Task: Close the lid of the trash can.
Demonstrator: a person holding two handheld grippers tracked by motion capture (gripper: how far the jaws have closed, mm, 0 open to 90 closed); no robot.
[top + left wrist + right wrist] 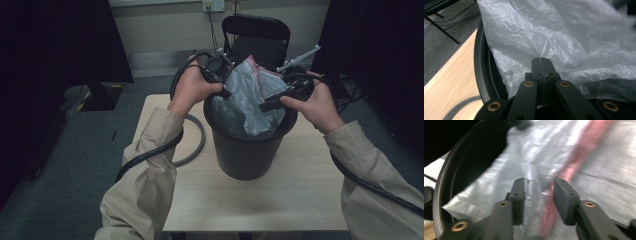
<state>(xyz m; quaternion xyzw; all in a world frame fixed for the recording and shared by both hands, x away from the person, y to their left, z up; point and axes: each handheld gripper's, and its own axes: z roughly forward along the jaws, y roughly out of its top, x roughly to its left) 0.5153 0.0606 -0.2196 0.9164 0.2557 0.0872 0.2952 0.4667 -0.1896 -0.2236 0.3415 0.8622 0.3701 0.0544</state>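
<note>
Black bucket [248, 150] stands on the wooden table [300, 195], roughly mid-table. A crinkled translucent plastic bag [247, 95] with a red strip along its top sits inside the bucket and rises above the rim. A grey ring [196, 145] lies flat on the table just left of the bucket.

Left gripper [223, 90] is at the bucket's left rim, held in the left hand [192, 87]. In the left gripper view [541, 60] its jaws are pressed together with a pinch of the bag film caught at the tips, creases fanning out from that spot.

Right gripper [265, 105] is at the bucket's right rim, in the right hand [315, 102]. In the right gripper view [539, 195] its jaws stand apart, straddling a fold of the bag [584, 172] beside the red strip [579, 155]; picture blurred, contact uncertain.

Behind the bucket, past the table, a black folding chair [257, 37].
</note>
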